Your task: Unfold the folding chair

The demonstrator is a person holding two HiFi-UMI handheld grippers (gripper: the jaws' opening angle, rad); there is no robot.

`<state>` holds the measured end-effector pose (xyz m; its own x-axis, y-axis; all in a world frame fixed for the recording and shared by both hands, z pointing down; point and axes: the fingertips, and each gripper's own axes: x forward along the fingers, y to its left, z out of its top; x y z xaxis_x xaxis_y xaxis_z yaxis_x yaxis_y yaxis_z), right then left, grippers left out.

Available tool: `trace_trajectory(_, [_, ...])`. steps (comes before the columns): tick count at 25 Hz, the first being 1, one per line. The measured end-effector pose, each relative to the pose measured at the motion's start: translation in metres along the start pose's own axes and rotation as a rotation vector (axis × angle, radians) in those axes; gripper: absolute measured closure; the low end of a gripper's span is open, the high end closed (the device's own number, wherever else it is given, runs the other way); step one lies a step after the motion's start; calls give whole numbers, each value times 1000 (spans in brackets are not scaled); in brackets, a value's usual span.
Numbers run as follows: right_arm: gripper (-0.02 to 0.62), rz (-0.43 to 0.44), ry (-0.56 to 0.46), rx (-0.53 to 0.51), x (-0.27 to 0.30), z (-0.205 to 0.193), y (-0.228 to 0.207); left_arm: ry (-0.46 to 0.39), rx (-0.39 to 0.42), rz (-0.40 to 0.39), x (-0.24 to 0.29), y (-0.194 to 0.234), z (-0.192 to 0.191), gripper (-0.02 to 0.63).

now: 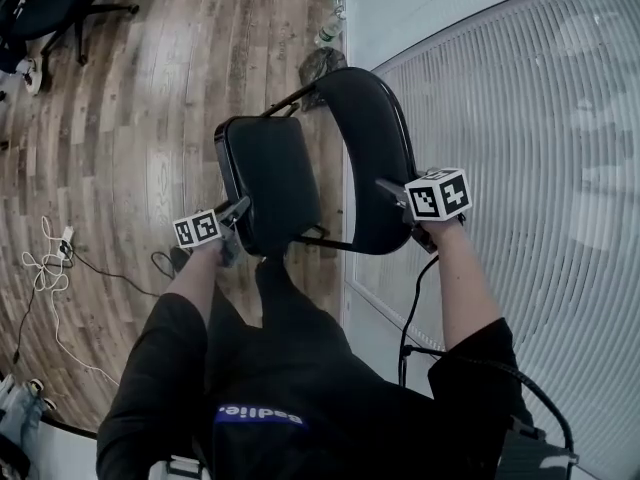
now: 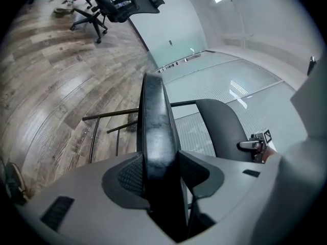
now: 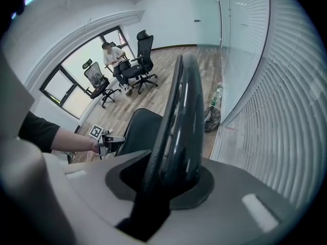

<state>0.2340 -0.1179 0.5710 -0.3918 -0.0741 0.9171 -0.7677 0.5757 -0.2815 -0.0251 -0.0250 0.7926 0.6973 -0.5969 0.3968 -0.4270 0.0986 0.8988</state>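
A black folding chair stands partly opened in front of me, its metal frame (image 1: 285, 103) reaching to the floor. In the head view my left gripper (image 1: 238, 208) is shut on the near edge of the padded seat (image 1: 270, 183). My right gripper (image 1: 392, 190) is shut on the lower edge of the curved backrest (image 1: 365, 158). The left gripper view shows the seat edge (image 2: 156, 121) wedged between the pads of the left gripper (image 2: 159, 172), with the backrest (image 2: 222, 126) behind. In the right gripper view the backrest (image 3: 181, 116) fills the jaws of the right gripper (image 3: 171, 180), and the seat (image 3: 140, 129) lies to the left.
A glass wall with blinds (image 1: 520, 168) runs close on the right. A crumpled bag (image 1: 320, 65) and bottles (image 1: 332, 18) lie at its foot beyond the chair. Office chairs (image 1: 50, 8) stand far left and cables (image 1: 45, 268) trail over the wooden floor. A person (image 3: 113, 55) sits far off.
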Motion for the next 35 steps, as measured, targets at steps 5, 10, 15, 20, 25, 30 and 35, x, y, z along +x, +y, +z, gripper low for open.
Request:
trace_trajectory(5, [502, 35, -12, 13, 9, -4, -12, -27, -17, -13, -7, 27, 1, 430])
trace_trajectory(10, [503, 60, -22, 29, 21, -10, -28, -44, -30, -48, -10, 51, 2, 428])
trace_trajectory(15, [503, 90, -26, 37, 32, -13, -28, -28, -53, -51, -19, 76, 1, 419])
trace_trajectory(20, [503, 114, -32, 45, 39, -15, -28, -21, -71, -75, -30, 97, 1, 416])
trace_trajectory(25, [503, 135, -41, 50, 51, -23, -31, -26, -82, -98, -36, 122, -3, 413])
trace_trajectory(30, [503, 158, -42, 59, 74, -25, -26, -28, -107, -110, -47, 160, -3, 407])
trace_trajectory(35, [505, 174, -47, 65, 78, -26, -29, -34, -121, -134, -52, 178, -2, 405])
